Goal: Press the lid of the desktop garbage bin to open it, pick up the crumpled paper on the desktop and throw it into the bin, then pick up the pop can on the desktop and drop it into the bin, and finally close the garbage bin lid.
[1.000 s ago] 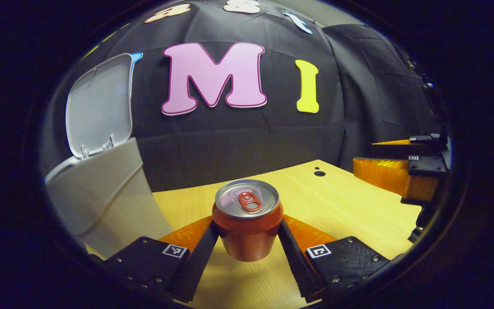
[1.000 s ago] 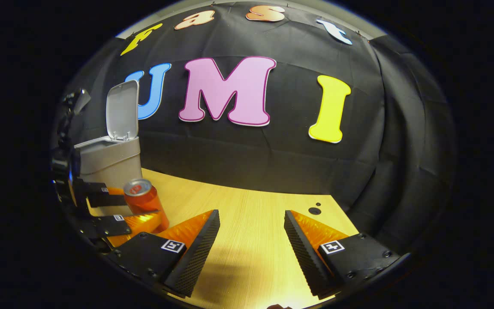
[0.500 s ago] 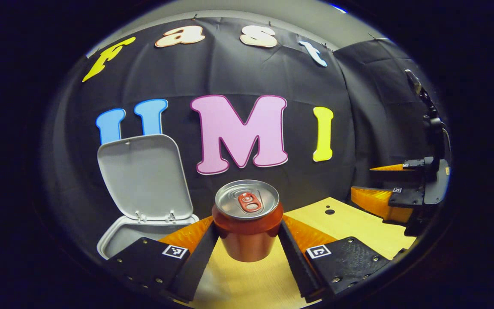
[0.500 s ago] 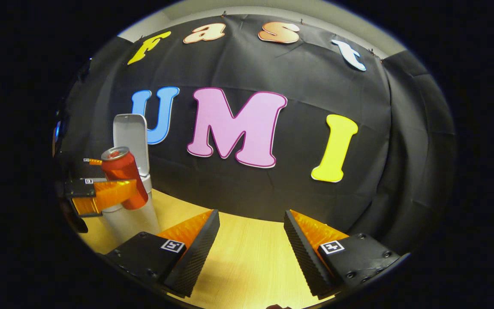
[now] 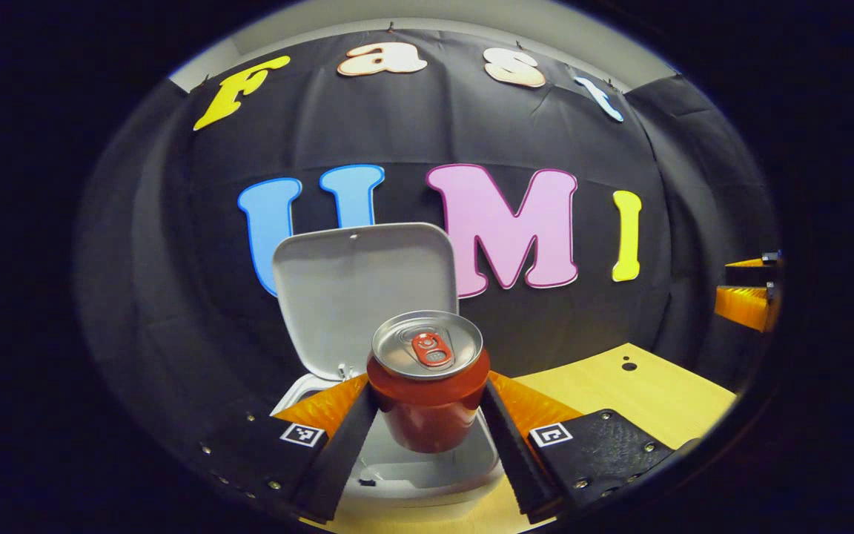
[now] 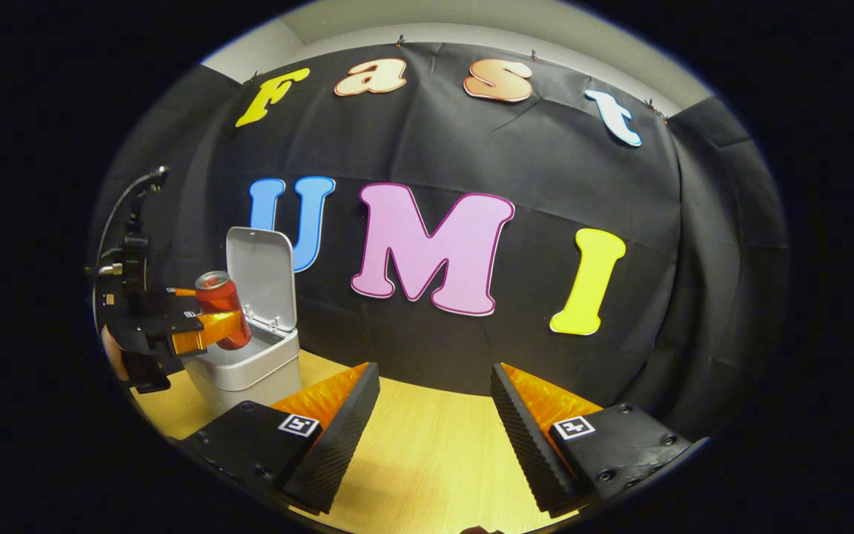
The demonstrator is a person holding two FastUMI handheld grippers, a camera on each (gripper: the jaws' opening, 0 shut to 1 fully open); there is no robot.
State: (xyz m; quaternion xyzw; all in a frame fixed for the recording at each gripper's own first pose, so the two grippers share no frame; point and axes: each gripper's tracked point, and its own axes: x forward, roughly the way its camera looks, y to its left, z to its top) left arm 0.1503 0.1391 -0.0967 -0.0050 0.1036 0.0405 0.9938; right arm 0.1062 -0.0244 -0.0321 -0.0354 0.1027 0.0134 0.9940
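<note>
Upright red pop can (image 5: pixel 427 397), silver top, above open bin (image 5: pixel 427 463).

A light wooden table (image 6: pixel 427 460) carries the open grey garbage bin (image 6: pixel 249 367) near its far-left corner.

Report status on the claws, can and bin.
Left claw shut on the can, held upright over the open bin. Right claw open, above the table. Lid up, nothing in the way.
</note>
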